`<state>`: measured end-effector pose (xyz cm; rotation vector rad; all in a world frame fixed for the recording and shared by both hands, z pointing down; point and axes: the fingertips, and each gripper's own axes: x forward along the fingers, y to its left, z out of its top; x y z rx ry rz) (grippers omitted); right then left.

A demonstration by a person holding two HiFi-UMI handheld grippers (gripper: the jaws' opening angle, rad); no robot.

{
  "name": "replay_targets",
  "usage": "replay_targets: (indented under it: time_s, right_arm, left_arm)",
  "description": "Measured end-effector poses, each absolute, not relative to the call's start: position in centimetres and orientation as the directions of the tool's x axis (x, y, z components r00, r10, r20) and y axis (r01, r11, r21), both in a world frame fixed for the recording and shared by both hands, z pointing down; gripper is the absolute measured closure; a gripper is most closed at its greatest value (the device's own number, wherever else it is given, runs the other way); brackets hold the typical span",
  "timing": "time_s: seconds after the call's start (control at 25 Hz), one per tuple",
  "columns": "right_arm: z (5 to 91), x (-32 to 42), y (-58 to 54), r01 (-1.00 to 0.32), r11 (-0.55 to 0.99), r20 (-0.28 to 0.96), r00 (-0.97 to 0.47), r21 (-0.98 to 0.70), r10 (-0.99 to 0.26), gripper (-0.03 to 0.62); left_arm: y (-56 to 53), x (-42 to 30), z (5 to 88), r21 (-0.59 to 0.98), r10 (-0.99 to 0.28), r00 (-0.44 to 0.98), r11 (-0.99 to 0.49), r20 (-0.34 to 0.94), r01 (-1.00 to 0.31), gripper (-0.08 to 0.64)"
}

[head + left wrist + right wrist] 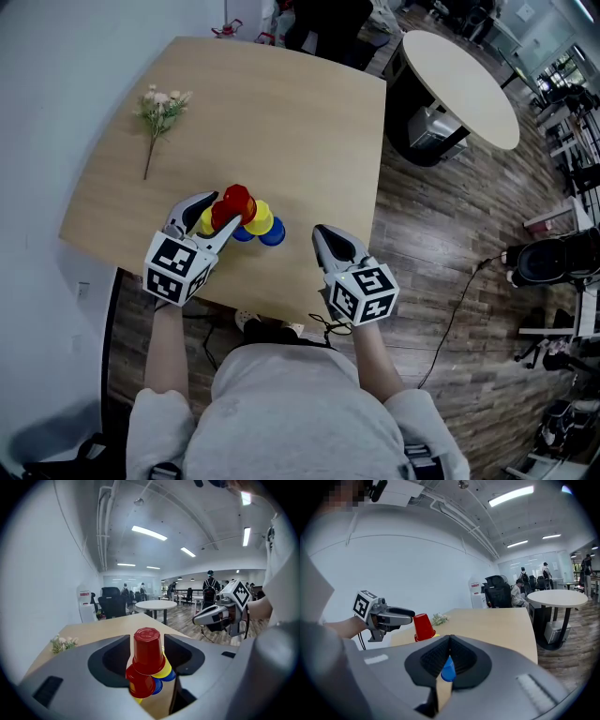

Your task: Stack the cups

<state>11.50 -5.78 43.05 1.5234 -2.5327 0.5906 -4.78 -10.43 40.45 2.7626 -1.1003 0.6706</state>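
**Head view:** the cup stack [248,223] stands near the desk's [281,112] front edge. The left gripper [223,214] brackets the top red cup [235,201]. The right gripper [328,236] hangs at the front edge, apart.

**Left gripper view:** jaws released, with gaps on both sides of the cup. Judged step: withdraw straight back, without sideways drift.

**Right gripper view:** jaws clenched, empty. Open desk lies beyond the stack. The flower sprig [439,618] lies well apart, towards the far left corner.

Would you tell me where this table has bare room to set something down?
Free: the middle and far half of the table, from the flower sprig to the right edge. Crowded: the near edge, where the cups sit between the open left tongs.
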Motion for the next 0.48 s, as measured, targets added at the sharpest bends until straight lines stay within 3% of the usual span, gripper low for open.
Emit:
replay_targets:
  time_s: [0.12, 0.32, 0.48]
  right_arm:
    - [42.2, 11.1, -6.0, -0.866, 0.430, 0.283, -0.492, -0.254, -0.823, 0.580]
    - [40.6, 10.0, -6.3, -0.852, 0.471, 0.250, -0.519, -0.229, -0.817, 0.580]
    - [39.5, 9.1, -6.3, -0.851, 0.498, 0.241, -0.524, -0.166, -0.817, 0.580]
  left_arm:
    - [-9.9, -6.4, 38.3, -0.053, -0.698, 0.626, -0.681, 0.348, -0.730, 0.344]
    - [-9.2, -9.4, 35.3, -0.051, -0.806, 0.549, -0.572, 0.221, -0.819, 0.521]
    - [-8.0, -11.2, 34.1, -0.031, -0.847, 0.504, -0.516, 0.171, -0.856, 0.551]
